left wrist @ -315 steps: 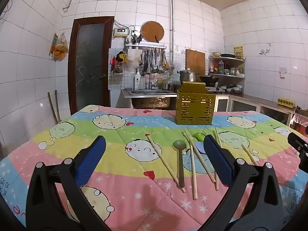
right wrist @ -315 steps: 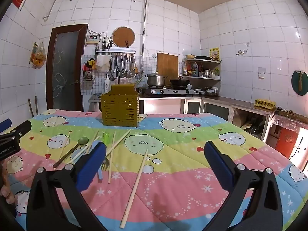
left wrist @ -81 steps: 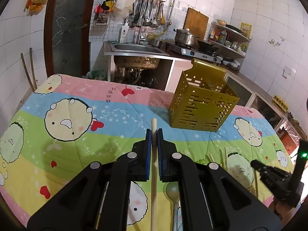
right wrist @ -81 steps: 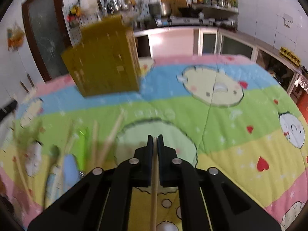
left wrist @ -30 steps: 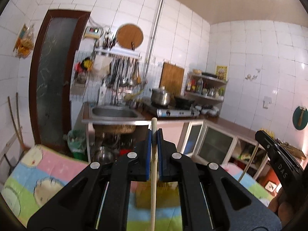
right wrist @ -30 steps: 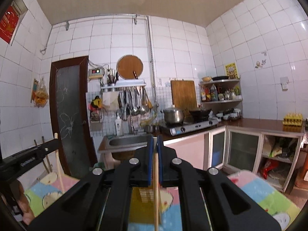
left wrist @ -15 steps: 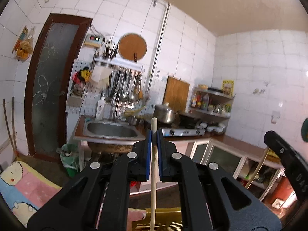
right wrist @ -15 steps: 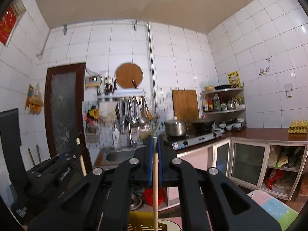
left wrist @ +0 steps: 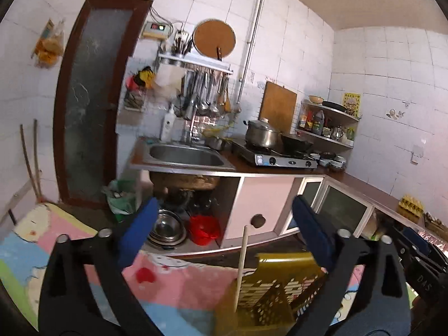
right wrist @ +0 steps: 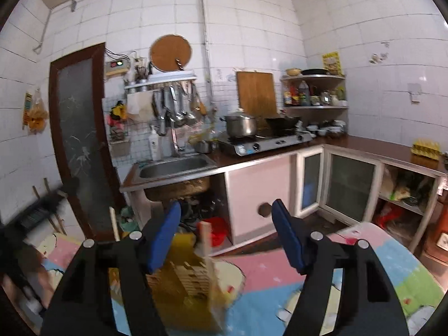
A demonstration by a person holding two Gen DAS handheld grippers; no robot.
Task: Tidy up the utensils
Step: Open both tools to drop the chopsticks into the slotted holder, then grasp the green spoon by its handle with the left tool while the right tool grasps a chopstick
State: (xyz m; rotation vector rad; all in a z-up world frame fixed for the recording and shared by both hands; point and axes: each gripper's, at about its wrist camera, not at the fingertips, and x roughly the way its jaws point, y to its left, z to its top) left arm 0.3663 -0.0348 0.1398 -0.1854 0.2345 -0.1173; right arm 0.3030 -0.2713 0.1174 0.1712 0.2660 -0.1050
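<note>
Both grippers are open and empty above the yellow slotted utensil holder (left wrist: pixel 268 291). In the left wrist view, my left gripper (left wrist: pixel 224 238) has its blue pads spread wide, and a wooden chopstick (left wrist: pixel 241 257) stands upright in the holder between them. In the right wrist view, my right gripper (right wrist: pixel 225 238) is open too, and a chopstick (right wrist: pixel 207 247) stands in the blurred holder (right wrist: pixel 184 282) below its left pad. A second chopstick (right wrist: pixel 113 224) shows at the left. The other gripper (left wrist: pixel 420 254) is at the right edge of the left wrist view.
The holder stands on a table with a pastel cartoon cloth (left wrist: pixel 173 277). Beyond the table's far edge are a steel sink (left wrist: pixel 184 155), a stove with a pot (left wrist: pixel 263 134), pink cabinets (right wrist: pixel 260 187) and a brown door (left wrist: pixel 86 98).
Both grippers were shut on chopsticks half a second ago; now both have opened. The two chopsticks have dropped into the yellow holder. Both views have tilted down toward the holder.
</note>
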